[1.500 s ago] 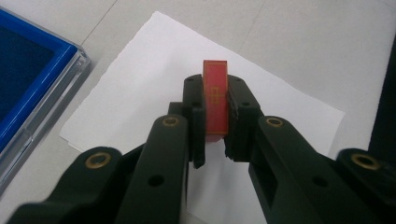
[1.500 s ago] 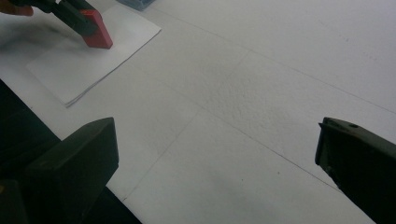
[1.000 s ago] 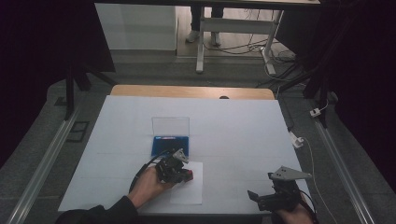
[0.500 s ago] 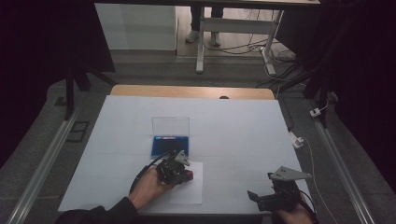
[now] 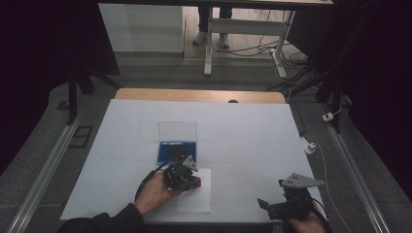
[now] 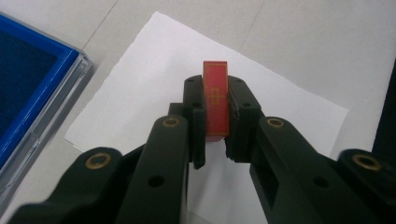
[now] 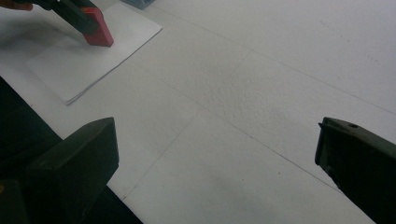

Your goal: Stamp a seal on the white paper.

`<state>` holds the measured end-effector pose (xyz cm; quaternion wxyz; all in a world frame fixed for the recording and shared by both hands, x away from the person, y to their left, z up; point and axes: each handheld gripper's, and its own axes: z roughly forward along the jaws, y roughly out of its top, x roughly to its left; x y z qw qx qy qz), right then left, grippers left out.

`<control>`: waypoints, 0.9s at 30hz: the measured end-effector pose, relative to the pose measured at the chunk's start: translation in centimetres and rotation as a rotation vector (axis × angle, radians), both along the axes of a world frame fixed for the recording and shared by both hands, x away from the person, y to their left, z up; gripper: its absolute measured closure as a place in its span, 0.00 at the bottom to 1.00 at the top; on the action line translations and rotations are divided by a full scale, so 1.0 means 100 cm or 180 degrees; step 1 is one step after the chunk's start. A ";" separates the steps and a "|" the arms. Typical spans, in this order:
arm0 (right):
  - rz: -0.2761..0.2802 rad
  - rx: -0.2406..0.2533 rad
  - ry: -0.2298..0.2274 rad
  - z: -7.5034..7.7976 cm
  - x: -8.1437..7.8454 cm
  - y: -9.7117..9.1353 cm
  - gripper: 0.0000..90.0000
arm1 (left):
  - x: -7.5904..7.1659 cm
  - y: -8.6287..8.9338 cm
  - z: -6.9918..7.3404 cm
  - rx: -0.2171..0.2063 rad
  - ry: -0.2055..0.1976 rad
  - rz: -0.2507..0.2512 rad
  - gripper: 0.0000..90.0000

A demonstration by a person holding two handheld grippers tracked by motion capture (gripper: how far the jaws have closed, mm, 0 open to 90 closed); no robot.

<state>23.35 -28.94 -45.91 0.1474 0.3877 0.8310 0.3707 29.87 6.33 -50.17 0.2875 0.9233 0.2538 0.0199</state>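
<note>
At the left of the high view we see a rail [image 5: 46,162] running along the floor beside the table [image 5: 252,131], whose white top spreads across the middle. A blue case [image 5: 177,150] lies on it left of centre, its clear lid [image 5: 177,131] standing open at the far side. In the left gripper view the case [image 6: 28,93] sits at the left edge, just beside a white sheet [image 6: 140,93].

Near the front edge our left hand [image 5: 155,189] holds the left gripper [image 5: 192,180] over the sheet [image 5: 197,196], just in front of the case. Its jaws are clamped on a red block [image 6: 215,100], which stands on edge between them, a thin gold mark on the face towards us. The block is over the sheet; we cannot tell whether it touches the paper. In the right gripper view the block [image 7: 99,27] shows at the top left, tilted, its lower corner at or on the sheet [image 7: 88,60].

Farther right, at the front corner, our right hand [image 5: 303,224] holds the right gripper [image 5: 265,206], with its grey plate [image 5: 301,181] on top. Its jaws stand wide apart above bare table [image 7: 261,93], holding nothing
</note>
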 end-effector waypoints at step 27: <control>0.0004 0.0010 -0.0003 0.000 0.000 -0.001 0.00 | -0.002 0.015 0.020 -0.0187 -0.0086 -0.0011 0.89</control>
